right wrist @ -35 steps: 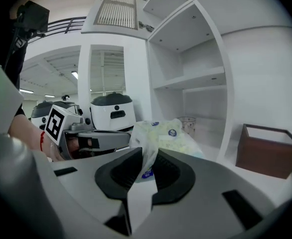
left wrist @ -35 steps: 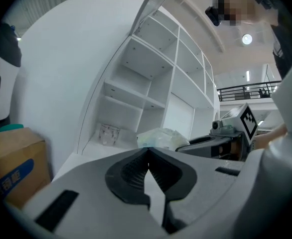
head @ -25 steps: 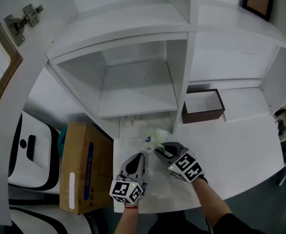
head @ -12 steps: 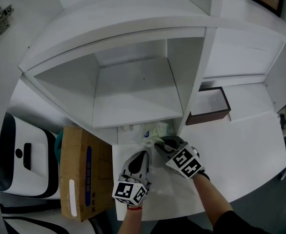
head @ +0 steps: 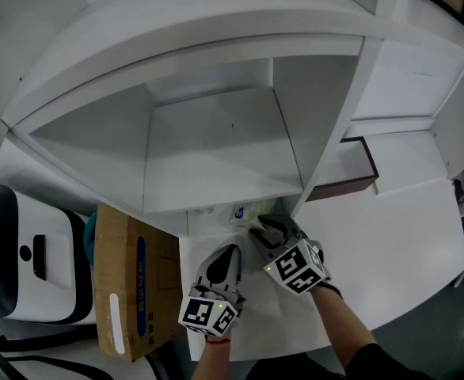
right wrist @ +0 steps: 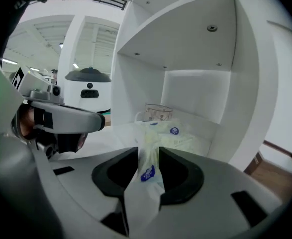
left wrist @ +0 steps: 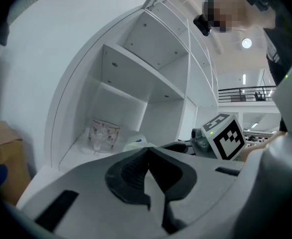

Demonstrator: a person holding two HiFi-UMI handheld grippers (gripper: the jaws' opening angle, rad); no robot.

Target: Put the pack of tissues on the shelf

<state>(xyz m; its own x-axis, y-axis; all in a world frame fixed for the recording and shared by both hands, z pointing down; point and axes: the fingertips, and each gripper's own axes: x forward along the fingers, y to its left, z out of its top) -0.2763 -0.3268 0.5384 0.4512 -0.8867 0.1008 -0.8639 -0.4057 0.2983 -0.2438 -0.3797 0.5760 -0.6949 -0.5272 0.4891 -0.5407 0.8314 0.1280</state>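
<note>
Even, bright indoor light, soft shadows inside the shelf (head: pixel 216 149) bays, ceiling lamp (left wrist: pixel 246 43) glaring in the left gripper view, strong fisheye bending, dark vignetted corners, blurred near foreground

The left gripper (left wrist: pixel 147 156) has its jaws pressed together with nothing between them. Just beyond their tips lies the pack of tissues (left wrist: pixel 136 142). A glass cup (left wrist: pixel 104 135) stands ahead-left on the lowest shelf (left wrist: pixel 81 151). A cardboard box (left wrist: pixel 1 168) sits far left.

Lying in the lowest compartment of the white shelf (head: pixel 216 149): pack of tissues (right wrist: pixel 181 141), glass cup (right wrist: pixel 158 112) just behind at twelve o'clock. Sitting on the white table (head: pixel 390 252) at two o'clock: dark open box (head: pixel 344 188).
</note>
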